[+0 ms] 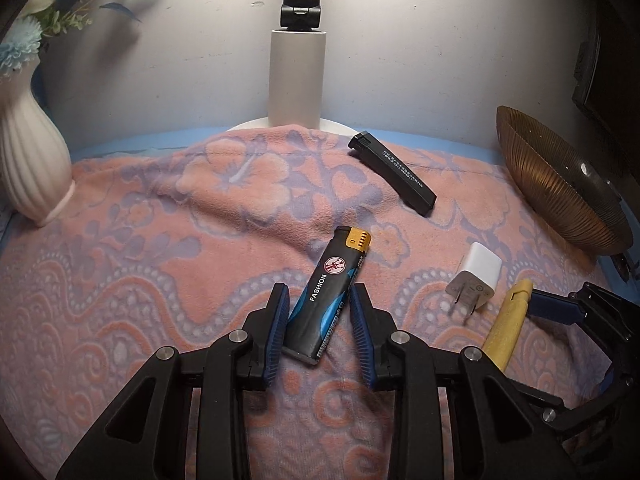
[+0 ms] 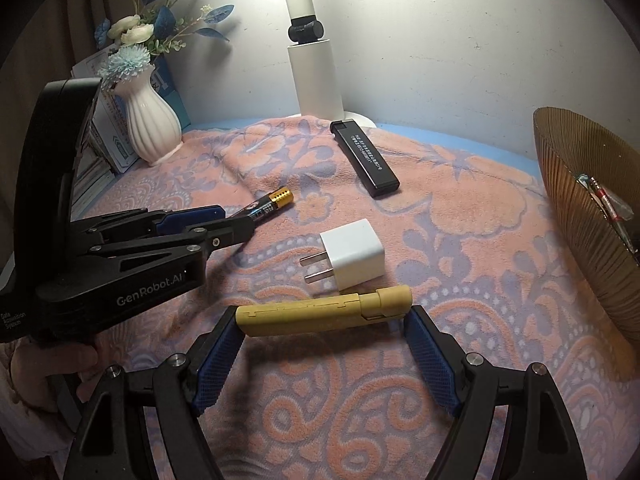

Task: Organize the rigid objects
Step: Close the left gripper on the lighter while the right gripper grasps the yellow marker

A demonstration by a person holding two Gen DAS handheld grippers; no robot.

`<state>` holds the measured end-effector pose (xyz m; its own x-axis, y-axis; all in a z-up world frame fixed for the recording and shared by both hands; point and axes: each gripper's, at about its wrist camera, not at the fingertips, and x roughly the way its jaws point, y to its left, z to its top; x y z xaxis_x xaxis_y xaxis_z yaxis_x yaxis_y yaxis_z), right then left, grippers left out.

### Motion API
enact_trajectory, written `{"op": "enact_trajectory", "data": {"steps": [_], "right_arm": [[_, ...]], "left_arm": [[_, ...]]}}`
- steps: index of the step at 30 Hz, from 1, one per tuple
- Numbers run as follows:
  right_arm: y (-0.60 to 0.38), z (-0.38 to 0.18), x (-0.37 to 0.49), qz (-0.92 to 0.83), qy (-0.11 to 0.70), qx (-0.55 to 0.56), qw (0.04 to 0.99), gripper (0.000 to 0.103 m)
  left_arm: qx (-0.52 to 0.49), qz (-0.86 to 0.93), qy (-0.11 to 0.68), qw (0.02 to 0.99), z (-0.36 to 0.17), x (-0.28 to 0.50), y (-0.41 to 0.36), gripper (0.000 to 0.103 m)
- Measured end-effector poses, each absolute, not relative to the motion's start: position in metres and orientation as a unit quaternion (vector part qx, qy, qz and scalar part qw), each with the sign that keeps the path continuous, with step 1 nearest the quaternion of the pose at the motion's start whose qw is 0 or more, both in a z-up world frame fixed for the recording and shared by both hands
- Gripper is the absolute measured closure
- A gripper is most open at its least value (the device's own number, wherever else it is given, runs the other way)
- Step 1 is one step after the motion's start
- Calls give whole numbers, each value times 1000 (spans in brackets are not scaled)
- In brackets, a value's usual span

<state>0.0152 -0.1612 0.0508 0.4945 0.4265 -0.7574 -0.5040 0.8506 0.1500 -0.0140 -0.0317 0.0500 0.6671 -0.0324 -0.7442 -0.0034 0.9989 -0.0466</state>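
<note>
1. Left wrist view: the left gripper (image 1: pixel 320 300) is clamped on the lower body of a black-and-blue lighter (image 1: pixel 326 294) with a gold cap, held just over a pink flowered towel (image 1: pixel 160 240). One more lighter, the all-black lighter (image 1: pixel 392 172), lies farther back on the towel. One white charger plug (image 1: pixel 478 276) lies to the right, near one ribbed amber bowl (image 1: pixel 560 196). The lighters look light, stiff and smooth, so a grip across the flat sides seems best.

2. Right wrist view: the right gripper (image 2: pixel 322 322) is closed on the two ends of one yellow folding tool (image 2: pixel 324 314), held lengthwise. It looks rigid and light, though an end-to-end hold may slip. The plug (image 2: pixel 354 254) lies just beyond it. The bowl (image 2: pixel 580 216) at right already holds a few small items I cannot identify. One white vase (image 2: pixel 150 124) stands at back left.
</note>
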Motion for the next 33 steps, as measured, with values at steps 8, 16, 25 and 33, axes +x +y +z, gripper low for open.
{"op": "enact_trajectory", "data": {"steps": [8, 16, 25, 33], "right_arm": [[-182, 53, 20, 267, 428, -2, 864, 23], [-169, 50, 22, 273, 428, -22, 861, 23], [-173, 53, 20, 276, 418, -11, 865, 23], [-184, 60, 19, 271, 400, 11, 876, 23]], "left_arm": [[-36, -4, 426, 904, 45, -8, -25, 67], [-34, -8, 425, 904, 46, 2, -26, 83], [-88, -22, 411, 907, 49, -5, -10, 84], [-86, -22, 399, 913, 54, -18, -13, 84]]}}
